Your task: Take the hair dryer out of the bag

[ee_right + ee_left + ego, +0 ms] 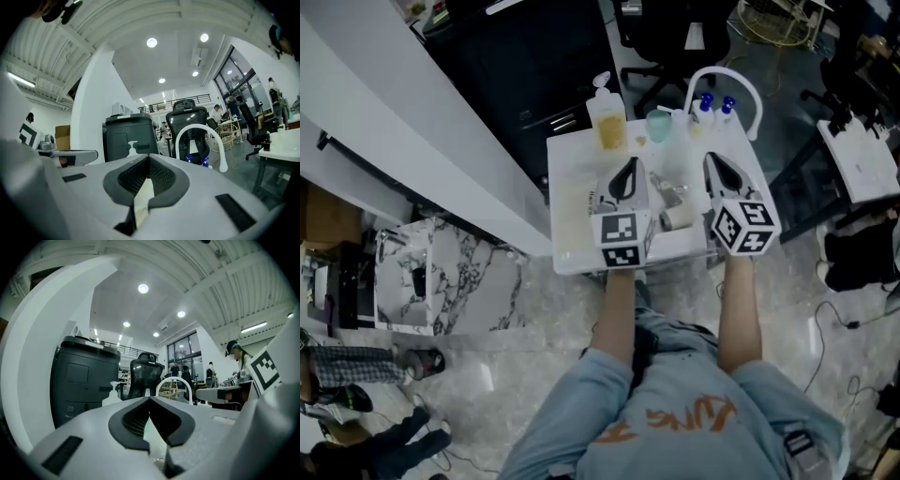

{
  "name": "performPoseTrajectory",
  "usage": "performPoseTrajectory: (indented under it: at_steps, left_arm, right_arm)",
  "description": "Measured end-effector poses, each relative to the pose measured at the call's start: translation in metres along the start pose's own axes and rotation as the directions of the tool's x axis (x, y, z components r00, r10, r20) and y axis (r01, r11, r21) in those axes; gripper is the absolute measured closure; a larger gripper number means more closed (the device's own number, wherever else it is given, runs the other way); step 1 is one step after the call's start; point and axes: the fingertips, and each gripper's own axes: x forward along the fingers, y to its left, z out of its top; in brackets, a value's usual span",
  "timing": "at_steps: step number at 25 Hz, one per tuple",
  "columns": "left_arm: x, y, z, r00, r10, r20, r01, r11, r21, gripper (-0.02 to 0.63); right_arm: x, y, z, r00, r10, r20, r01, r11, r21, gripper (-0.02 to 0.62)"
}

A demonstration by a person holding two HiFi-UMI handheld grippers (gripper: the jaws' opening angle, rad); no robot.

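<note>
**Two shut tools over a crowded desk**

Holding a left tool (629,167) and a right tool (714,164) side by side, level, above a small white desk (572,220). Both closed tip to tip in their own views, with nothing seen pinched between the pads. No telling the hair dryer or the bag for certain. Only a grey and white clutter (672,199) on the desk between the two tools, partly hidden under them.

Along the desk's far edge, from left to right: one pump bottle (607,117) of yellow liquid, one pale green cup (658,125), two blue-capped bottles (705,103). Arching over those two bottles, one white hoop handle (722,70).

Beyond the desk, straight ahead of both tools, one dark cabinet (534,66) and one black office chair (190,123). To the left, a long white counter (384,131), with a marble-patterned slab (459,272) down by the floor. At the lower left corner, another person's legs and shoes (356,370). To the right, a second white desk (862,155) and loose cables (834,319) on the floor.
</note>
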Motion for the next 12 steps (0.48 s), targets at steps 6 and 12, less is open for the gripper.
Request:
performPoseTrajectory:
  at_steps: [6,12]
  left_arm:
    - [0.003,-0.005,-0.005,1.000,-0.011,-0.004,0.011,1.000,0.009,0.603]
    - [0.004,-0.002,-0.014,1.000,-0.008,-0.016,0.008,1.000,0.006,0.603]
  right_arm:
    - [-0.003,-0.006,-0.004,0.999,-0.029,-0.014,0.028,0.998,-0.051,0.601]
    - [-0.006,-0.013,-0.004,0.999,-0.037,-0.018,0.035,0.996,-0.081,0.601]
